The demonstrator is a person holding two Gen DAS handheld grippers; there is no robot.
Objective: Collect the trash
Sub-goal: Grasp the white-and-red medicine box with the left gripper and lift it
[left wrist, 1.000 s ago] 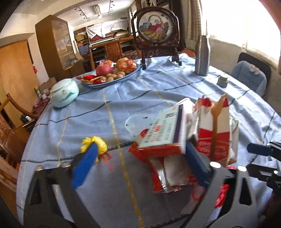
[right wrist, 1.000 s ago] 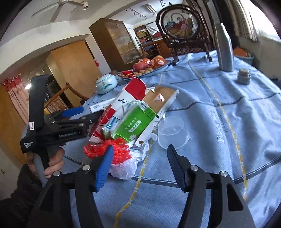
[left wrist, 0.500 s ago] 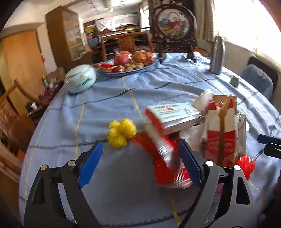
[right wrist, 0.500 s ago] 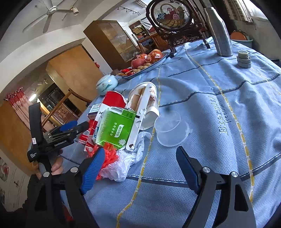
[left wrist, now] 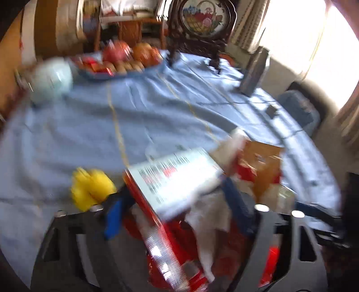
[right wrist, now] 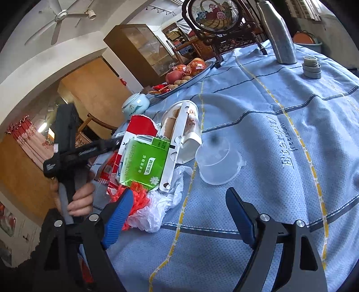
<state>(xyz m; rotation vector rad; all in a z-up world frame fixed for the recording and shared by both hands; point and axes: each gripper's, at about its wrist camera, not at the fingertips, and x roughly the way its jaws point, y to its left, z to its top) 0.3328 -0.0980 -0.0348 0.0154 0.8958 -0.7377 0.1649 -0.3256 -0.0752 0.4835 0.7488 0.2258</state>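
Observation:
A pile of trash sits on the blue tablecloth (right wrist: 280,139): a white box with red edges (left wrist: 177,177), a red and brown carton (left wrist: 262,170), a green packet (right wrist: 145,161), a white plastic bag (right wrist: 161,206) and red netting (right wrist: 136,197). The left wrist view is blurred. My left gripper (left wrist: 175,213) is open, with its blue fingers on either side of the box and red wrappers. A yellow crumpled piece (left wrist: 89,188) lies just left of it. My right gripper (right wrist: 177,220) is open and empty, near the pile's front. A clear plastic cup (right wrist: 217,164) lies beside the pile.
A fruit platter (right wrist: 186,78), a pale lidded jar (right wrist: 135,104), a framed basket picture on a stand (right wrist: 215,15), a metal bottle (right wrist: 278,33) and small stacked lids (right wrist: 310,67) stand at the far side. Chairs surround the table.
My left gripper has pushed forward into the pile, so the box and wrappers now lie between its fingers. My right gripper has drawn back and risen slightly. The pile has shifted.

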